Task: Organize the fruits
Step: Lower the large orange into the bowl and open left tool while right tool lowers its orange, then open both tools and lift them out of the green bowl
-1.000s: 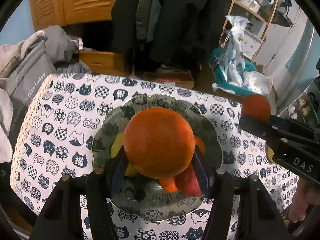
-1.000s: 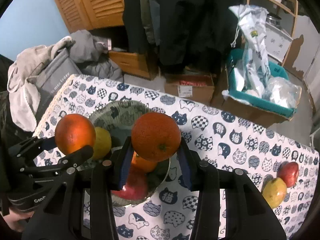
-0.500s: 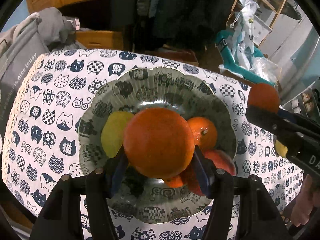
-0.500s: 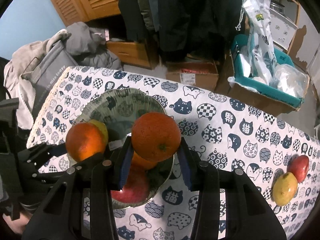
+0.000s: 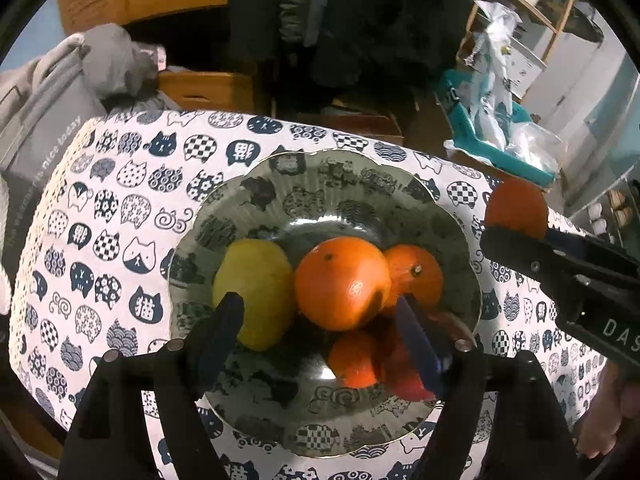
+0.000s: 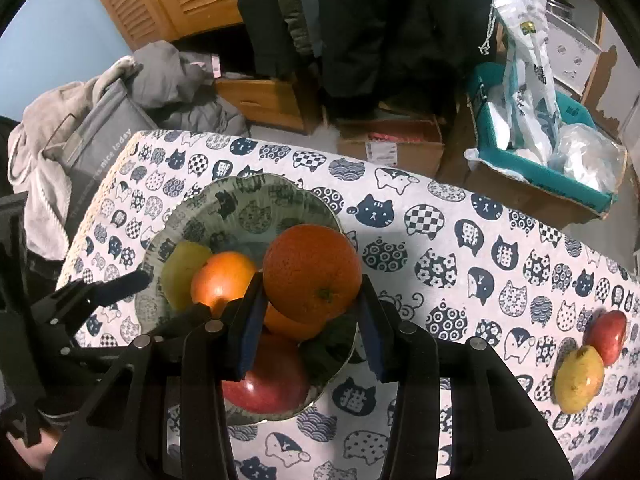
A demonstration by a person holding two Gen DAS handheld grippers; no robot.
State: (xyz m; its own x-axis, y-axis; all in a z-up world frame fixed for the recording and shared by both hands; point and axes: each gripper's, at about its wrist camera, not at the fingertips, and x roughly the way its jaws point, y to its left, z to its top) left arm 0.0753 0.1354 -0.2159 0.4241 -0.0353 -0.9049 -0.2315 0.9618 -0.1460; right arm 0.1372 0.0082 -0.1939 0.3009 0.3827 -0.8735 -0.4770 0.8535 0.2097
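Left wrist view: left gripper (image 5: 320, 320) fingers just opening, orange (image 5: 342, 282) loose in bowl (image 5: 340, 184). Right gripper (image 6: 310, 312) clamps second orange (image 6: 312, 274); apple (image 6: 264, 384) half hidden.

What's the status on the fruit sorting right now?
Left gripper just opened, orange released in bowl. Right gripper shut on second orange above the bowl. Nothing blocking.

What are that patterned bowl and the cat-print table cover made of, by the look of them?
Bowl: probably glazed ceramic. Its inside is glossy with bright glints, and the scalloped rim has a thin gold-looking line. Glass or melamine can't be ruled out.

Table cover: looks like matte woven or quilted cloth. It shows no shine, and at the far corner it bends softly over the table edge. The cats seem printed rather than stitched, though that is hard to tell.
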